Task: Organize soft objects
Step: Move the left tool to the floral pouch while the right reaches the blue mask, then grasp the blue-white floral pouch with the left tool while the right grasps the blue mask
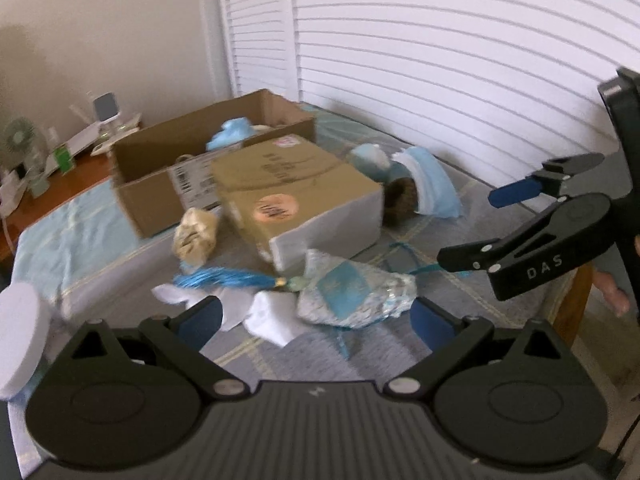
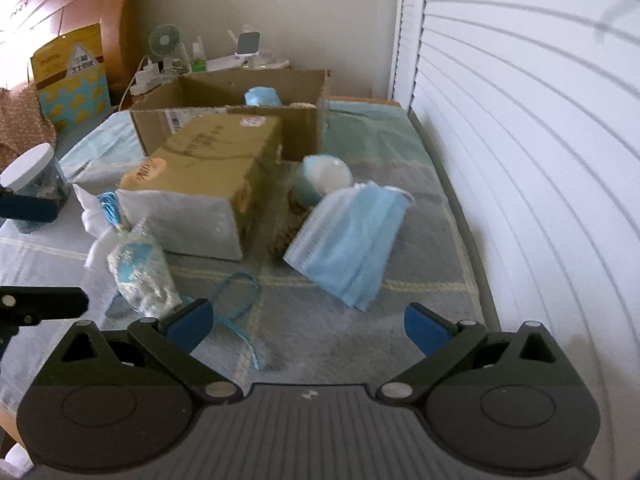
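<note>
My left gripper (image 1: 316, 318) is open and empty, just above a silver-blue sachet (image 1: 352, 294) with a blue tassel (image 1: 224, 280) and white cloth (image 1: 268, 320). A crumpled beige wad (image 1: 196, 236) lies beside a closed box (image 1: 296, 192). My right gripper (image 2: 308, 326) is open and empty above a blue cord (image 2: 240, 296); it also shows in the left wrist view (image 1: 466, 228). A stack of blue face masks (image 2: 348, 240) lies ahead of it, with a pale blue round plush (image 2: 324, 180) behind. The sachet (image 2: 140, 272) is to its left. The open cardboard box (image 2: 228, 96) holds a blue soft item (image 2: 262, 96).
A white-lidded jar (image 2: 34, 176) stands at the left of the bed (image 2: 400, 292). White louvred doors (image 2: 520, 140) run along the right side. A nightstand with a small fan (image 2: 164, 42) and clutter is behind the boxes. A yellow bag (image 2: 72, 76) leans on the headboard.
</note>
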